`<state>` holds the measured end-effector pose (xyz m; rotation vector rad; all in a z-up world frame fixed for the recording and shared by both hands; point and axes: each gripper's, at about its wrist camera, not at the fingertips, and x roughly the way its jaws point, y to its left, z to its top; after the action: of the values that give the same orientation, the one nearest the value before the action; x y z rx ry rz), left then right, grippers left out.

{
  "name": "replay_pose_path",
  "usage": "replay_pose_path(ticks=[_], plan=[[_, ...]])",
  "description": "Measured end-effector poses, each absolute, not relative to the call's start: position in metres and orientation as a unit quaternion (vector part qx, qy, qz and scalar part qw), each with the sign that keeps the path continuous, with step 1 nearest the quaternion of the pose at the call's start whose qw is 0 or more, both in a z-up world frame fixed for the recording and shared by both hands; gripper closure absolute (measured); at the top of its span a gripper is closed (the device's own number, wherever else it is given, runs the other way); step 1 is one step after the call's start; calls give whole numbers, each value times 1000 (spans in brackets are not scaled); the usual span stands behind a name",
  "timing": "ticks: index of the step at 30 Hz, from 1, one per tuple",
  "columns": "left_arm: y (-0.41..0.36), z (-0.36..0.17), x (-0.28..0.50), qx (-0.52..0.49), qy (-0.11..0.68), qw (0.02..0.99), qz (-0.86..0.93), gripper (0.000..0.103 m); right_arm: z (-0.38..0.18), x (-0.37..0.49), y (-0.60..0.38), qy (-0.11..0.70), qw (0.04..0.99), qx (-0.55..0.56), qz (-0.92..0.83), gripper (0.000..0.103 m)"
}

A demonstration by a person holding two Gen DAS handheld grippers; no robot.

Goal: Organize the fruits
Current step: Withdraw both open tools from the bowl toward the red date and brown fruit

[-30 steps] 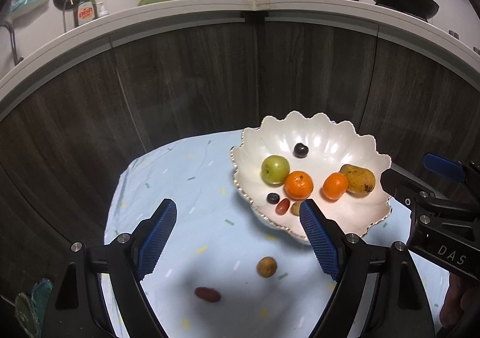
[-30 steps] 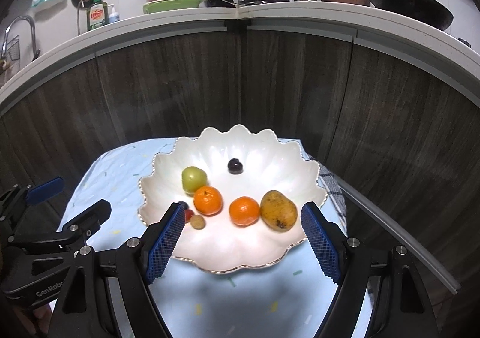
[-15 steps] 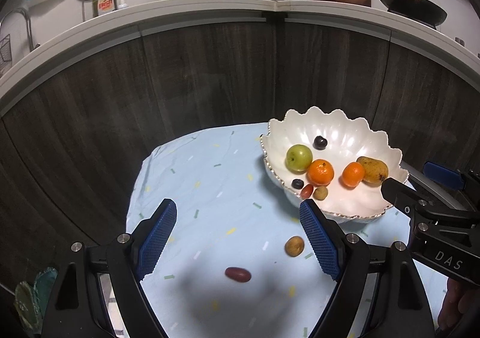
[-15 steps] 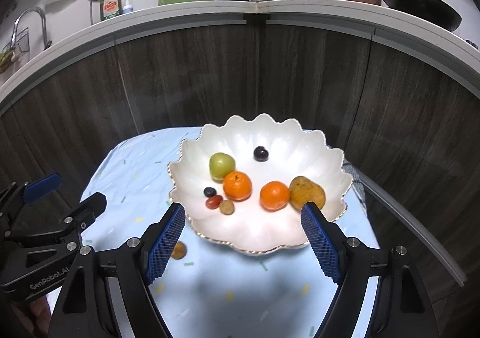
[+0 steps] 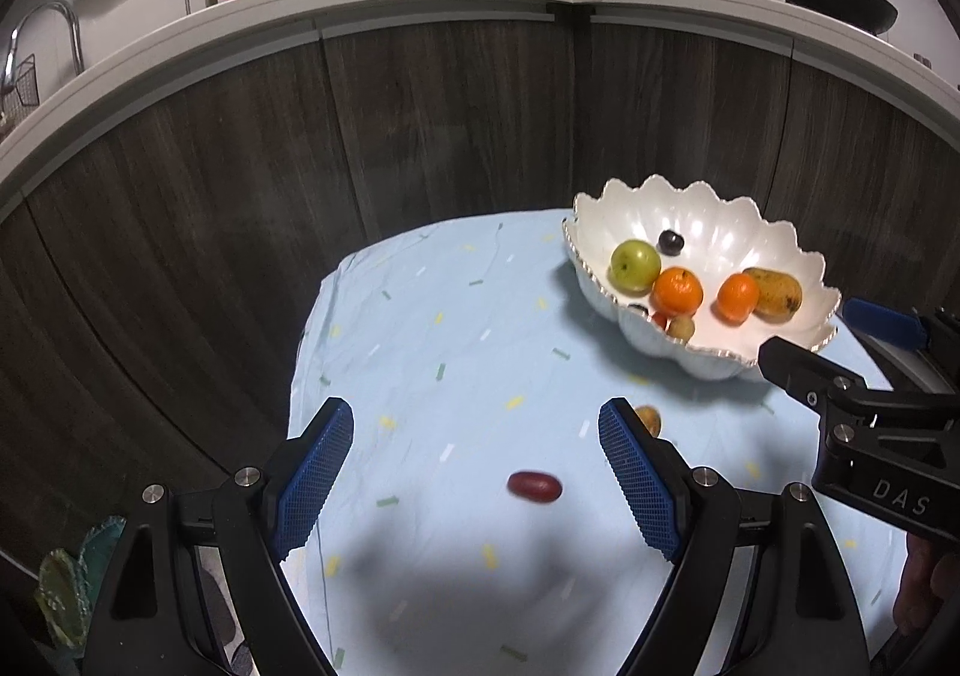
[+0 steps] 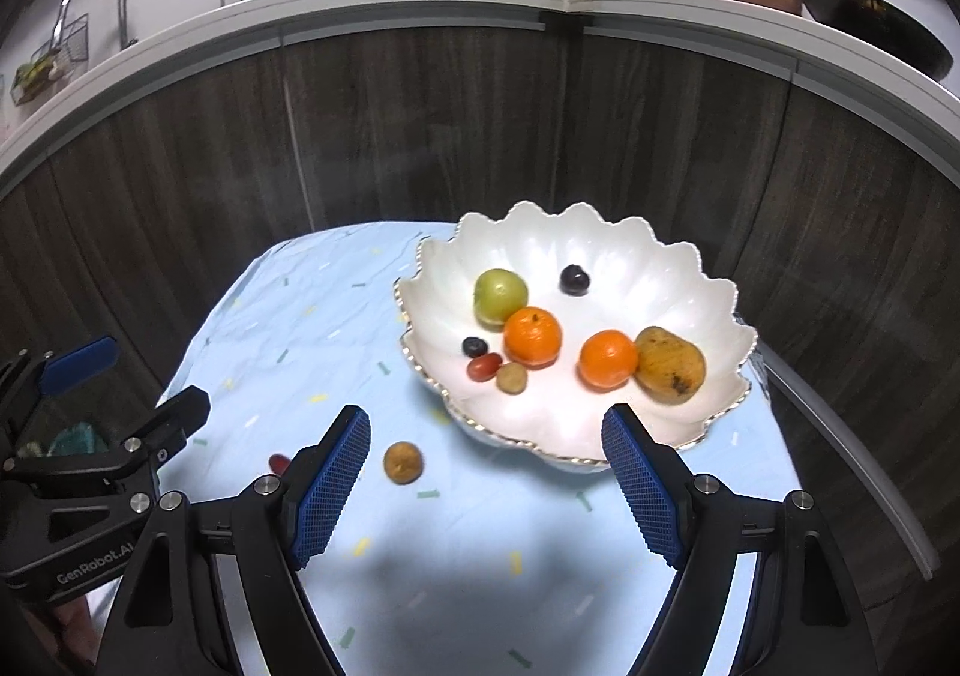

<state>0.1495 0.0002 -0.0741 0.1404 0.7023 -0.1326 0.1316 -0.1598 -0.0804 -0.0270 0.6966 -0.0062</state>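
A white scalloped bowl [image 6: 672, 268] [image 5: 714, 220] on the pale blue tablecloth holds a green apple [image 6: 500, 295], two tangerines [image 6: 532, 337], a brownish mango [image 6: 669, 365], a dark plum [image 6: 574, 280] and a few small fruits. On the cloth outside it lie a red oval fruit [image 5: 534, 487] and a small brown round fruit [image 6: 402, 461] [image 5: 649, 418]. My left gripper [image 5: 474, 481] hangs open above the cloth, the red fruit showing between its blue pads. My right gripper [image 6: 486, 484] is open too, empty, before the bowl's near rim, the brown fruit just inside its left pad.
The blue-clothed table [image 5: 420, 328] stands against dark wood cabinet fronts [image 5: 450, 105]. Above, a white counter [image 6: 420, 6] carries pots, dishes, a dish-soap bottle and a wok. A grey bar [image 6: 852, 460] runs along the table's right edge.
Both grippers have drawn back and to the left of the bowl and sunk a little. The bowl has slid right and farther in both views, and the loose fruits have come between the pads.
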Motion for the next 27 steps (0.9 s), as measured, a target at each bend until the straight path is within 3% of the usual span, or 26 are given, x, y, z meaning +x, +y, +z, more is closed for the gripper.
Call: replay_pose_path(ticks=[11,27], plan=[[9,-98,141,67,361,927,-73,19,-102,131,-145,355,934,-26,20,24],[2,-138,151,84,381,914,-113,19,-139,140,-137,385,921,-29,52,33]])
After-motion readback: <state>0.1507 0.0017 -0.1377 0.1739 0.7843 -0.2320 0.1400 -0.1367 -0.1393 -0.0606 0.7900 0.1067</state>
